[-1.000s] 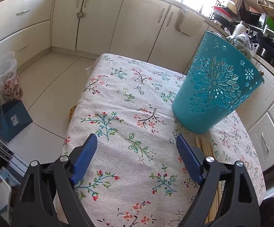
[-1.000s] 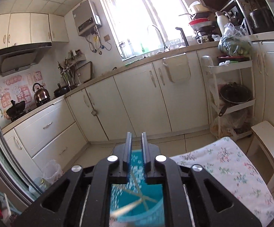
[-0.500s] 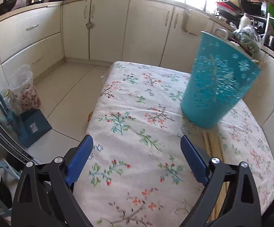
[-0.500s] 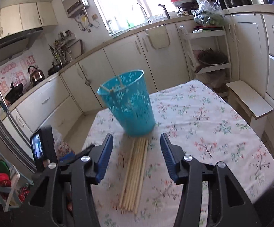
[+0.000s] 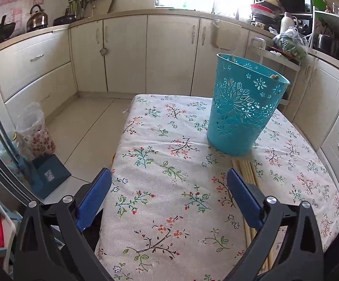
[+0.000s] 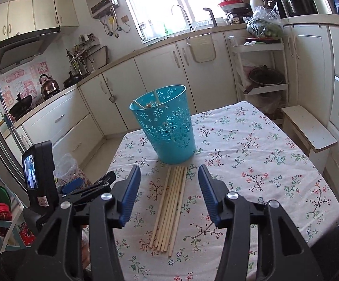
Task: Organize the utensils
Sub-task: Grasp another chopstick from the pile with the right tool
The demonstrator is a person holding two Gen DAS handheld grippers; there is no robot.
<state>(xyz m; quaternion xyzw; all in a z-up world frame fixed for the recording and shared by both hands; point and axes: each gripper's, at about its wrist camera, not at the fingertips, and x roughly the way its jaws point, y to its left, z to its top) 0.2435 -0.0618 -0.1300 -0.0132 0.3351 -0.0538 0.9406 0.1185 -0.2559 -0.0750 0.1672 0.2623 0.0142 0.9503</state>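
Observation:
A teal perforated basket [image 6: 167,126] stands upright on the floral tablecloth [image 6: 251,164]; chopsticks lean inside it. It also shows in the left wrist view [image 5: 242,110]. Several wooden chopsticks [image 6: 169,208] lie side by side in front of the basket; in the left wrist view the chopsticks [image 5: 246,171] are partly hidden behind my right finger. My right gripper [image 6: 169,180] is open and empty, above the near end of the chopsticks. My left gripper [image 5: 169,187] is open and empty over the table's left part, and shows at the left of the right wrist view [image 6: 85,187].
Cream kitchen cabinets [image 5: 127,53] run along the back and sides. A low white stool [image 6: 309,131] stands right of the table. A bagged bin [image 5: 34,128] and a blue box [image 5: 50,175] sit on the floor to the left.
My right gripper was shut over the basket, then opened and drew back to above the chopsticks on the table. My left gripper drew back and up from the basket, staying open.

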